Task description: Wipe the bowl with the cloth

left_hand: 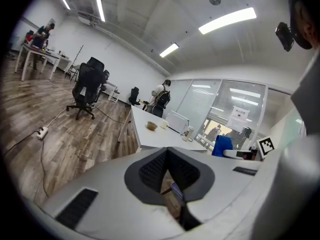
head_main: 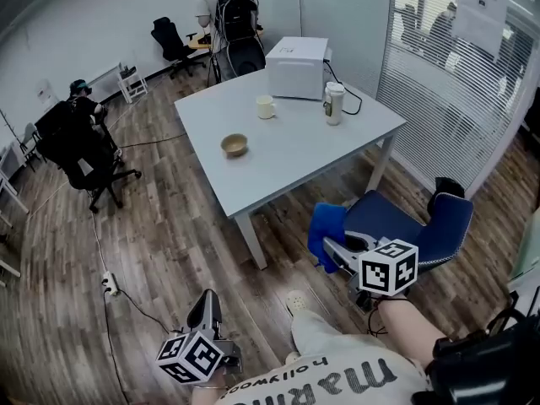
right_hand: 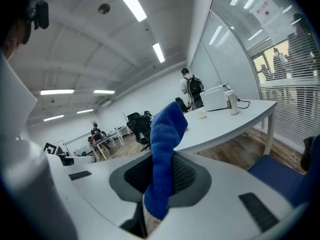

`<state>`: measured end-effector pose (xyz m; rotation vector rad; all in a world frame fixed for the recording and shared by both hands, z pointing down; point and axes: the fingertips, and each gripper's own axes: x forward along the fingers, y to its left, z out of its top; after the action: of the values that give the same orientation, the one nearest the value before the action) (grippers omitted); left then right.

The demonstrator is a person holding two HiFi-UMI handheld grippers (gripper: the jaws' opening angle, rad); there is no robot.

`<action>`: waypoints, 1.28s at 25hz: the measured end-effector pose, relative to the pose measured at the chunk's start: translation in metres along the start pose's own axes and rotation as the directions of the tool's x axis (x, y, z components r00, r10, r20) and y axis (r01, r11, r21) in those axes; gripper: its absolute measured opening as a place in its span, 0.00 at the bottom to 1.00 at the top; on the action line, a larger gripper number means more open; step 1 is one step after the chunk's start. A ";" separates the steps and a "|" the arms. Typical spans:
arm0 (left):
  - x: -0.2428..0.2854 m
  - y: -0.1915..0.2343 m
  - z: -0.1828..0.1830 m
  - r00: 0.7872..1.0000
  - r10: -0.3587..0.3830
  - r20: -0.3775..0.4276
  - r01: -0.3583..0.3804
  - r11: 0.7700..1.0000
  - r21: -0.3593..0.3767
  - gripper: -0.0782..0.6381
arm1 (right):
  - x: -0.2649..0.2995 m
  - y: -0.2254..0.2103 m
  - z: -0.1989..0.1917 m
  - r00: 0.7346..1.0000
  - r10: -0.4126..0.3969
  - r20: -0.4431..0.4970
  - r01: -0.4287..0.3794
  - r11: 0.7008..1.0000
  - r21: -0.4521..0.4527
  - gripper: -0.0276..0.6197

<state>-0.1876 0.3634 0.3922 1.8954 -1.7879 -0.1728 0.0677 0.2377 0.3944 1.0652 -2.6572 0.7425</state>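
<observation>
We stand off the bench (head_main: 295,154).
Right claw (head_main: 334,250) clamps blue cloth (head_main: 325,224), left claw (head_main: 207,309) closed empty; office chair (head_main: 405,222) before bowl (head_main: 234,145).

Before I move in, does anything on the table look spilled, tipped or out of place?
Nothing stands out. The bowl, mug and tumbler sit upright on the table with no spill in sight, and the cloth hangs pinched in the right gripper.
</observation>
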 end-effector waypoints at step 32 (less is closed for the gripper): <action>0.286 0.050 0.130 0.990 0.067 0.121 -0.071 0.997 0.024 0.10 | 0.269 -0.140 0.190 0.986 0.164 0.000 -0.163 0.981 -0.107 0.14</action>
<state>-0.2544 0.0525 0.3773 1.8753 -1.9424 -0.2426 -0.0285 -0.1063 0.3769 0.8329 -2.7819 0.6168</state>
